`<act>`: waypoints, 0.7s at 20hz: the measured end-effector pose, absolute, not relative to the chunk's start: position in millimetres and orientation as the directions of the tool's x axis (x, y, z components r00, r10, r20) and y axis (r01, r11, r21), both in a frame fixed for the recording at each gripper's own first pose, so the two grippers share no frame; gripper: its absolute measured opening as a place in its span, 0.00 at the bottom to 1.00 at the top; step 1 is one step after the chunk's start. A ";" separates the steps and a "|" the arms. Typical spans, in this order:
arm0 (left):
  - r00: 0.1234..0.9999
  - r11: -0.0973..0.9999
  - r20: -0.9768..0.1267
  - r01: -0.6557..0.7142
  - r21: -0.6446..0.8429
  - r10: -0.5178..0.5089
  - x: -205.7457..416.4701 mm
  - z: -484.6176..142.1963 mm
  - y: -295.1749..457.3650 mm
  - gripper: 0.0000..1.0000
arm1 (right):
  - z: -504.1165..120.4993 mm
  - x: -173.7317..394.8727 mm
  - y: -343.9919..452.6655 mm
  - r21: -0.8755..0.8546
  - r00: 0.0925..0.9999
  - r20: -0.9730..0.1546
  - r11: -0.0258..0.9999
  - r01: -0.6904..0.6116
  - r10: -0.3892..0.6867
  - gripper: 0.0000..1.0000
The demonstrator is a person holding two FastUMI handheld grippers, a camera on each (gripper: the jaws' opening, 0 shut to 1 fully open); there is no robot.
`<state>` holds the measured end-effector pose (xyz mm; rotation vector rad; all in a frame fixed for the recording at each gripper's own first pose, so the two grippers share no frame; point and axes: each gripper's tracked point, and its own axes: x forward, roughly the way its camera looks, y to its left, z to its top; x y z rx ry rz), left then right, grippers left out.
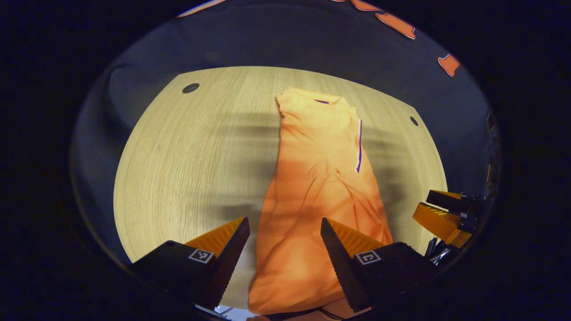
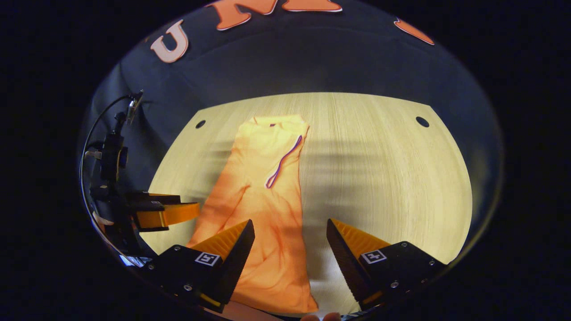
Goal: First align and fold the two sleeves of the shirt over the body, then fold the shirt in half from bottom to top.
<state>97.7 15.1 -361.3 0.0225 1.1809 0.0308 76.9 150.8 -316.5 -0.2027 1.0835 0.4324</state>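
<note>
An orange shirt lies lengthwise on the light wooden table, its sleeves folded in over the body so it forms a narrow strip; a purple-trimmed sleeve edge lies along its right side. My left gripper hovers open above the shirt's near hem, holding nothing. In the right gripper view the same shirt runs from the collar at the far end toward me. My right gripper is open over the hem's right part. The other gripper shows at the left there, and at the right in the left gripper view.
The table has small dark round holes near its far corners. Black cloth walls the booth behind the table. Bare wood stretches on both sides of the shirt.
</note>
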 end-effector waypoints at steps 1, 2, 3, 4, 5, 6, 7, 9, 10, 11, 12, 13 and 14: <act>0.377 0.999 -0.925 -0.011 0.039 0.040 86.4 -361.7 20.3 0.99 | -322.3 62.6 147.7 0.046 0.375 -0.898 0.898 -0.437 0.229 0.99; 0.375 0.999 -0.926 -0.008 0.046 0.046 74.9 -362.3 25.1 0.99 | -331.3 54.0 145.6 0.038 0.355 -0.911 0.898 -0.439 0.212 0.99; 0.377 0.998 -0.925 -0.014 0.054 0.055 63.3 -363.9 28.3 0.99 | -339.0 46.0 141.9 0.021 0.339 -0.922 0.896 -0.443 0.189 0.99; 0.375 0.998 -0.925 -0.022 0.057 0.061 51.2 -365.7 30.6 0.99 | -343.3 37.1 136.7 0.002 0.323 -0.932 0.893 -0.450 0.165 0.99; 0.367 0.998 -0.928 -0.031 0.056 0.064 38.1 -369.0 32.5 0.97 | -340.2 29.3 129.1 -0.015 0.306 -0.942 0.891 -0.453 0.139 0.99; 0.353 0.998 -0.934 -0.034 0.055 0.063 23.0 -374.6 33.0 0.99 | -341.4 22.1 124.4 -0.027 0.290 -0.950 0.891 -0.454 0.118 0.99; 0.341 0.998 -0.938 -0.024 0.062 0.066 9.4 -377.9 34.3 0.99 | -341.3 15.9 119.9 -0.039 0.275 -0.956 0.890 -0.454 0.098 0.99; 0.323 0.994 -0.942 0.019 0.109 0.097 -14.9 -382.5 41.6 0.99 | -336.9 6.7 110.0 -0.067 0.256 -0.965 0.886 -0.459 0.059 0.99; 0.312 0.992 -0.944 0.034 0.120 0.103 -25.4 -388.5 44.2 0.99 | -334.2 3.0 105.3 -0.078 0.244 -0.969 0.881 -0.468 0.044 0.99; 0.291 0.992 -0.951 0.041 0.121 0.104 -38.0 -393.1 44.6 0.99 | -343.7 -0.6 109.1 -0.092 0.228 -0.973 0.873 -0.478 0.023 0.99; 0.274 0.992 -0.956 0.042 0.121 0.105 -47.4 -399.7 44.9 0.99 | -351.4 -8.7 107.9 -0.105 0.217 -0.976 0.866 -0.488 0.004 0.99; 0.261 0.992 -0.959 0.037 0.123 0.110 -56.8 -402.4 46.7 0.99 | -355.9 -12.0 105.1 -0.121 0.209 -0.978 0.862 -0.492 -0.018 0.99; 0.254 0.991 -0.960 0.028 0.129 0.118 -62.7 -403.6 49.4 0.99 | -363.1 -16.9 101.5 -0.134 0.201 -0.979 0.858 -0.496 -0.037 0.99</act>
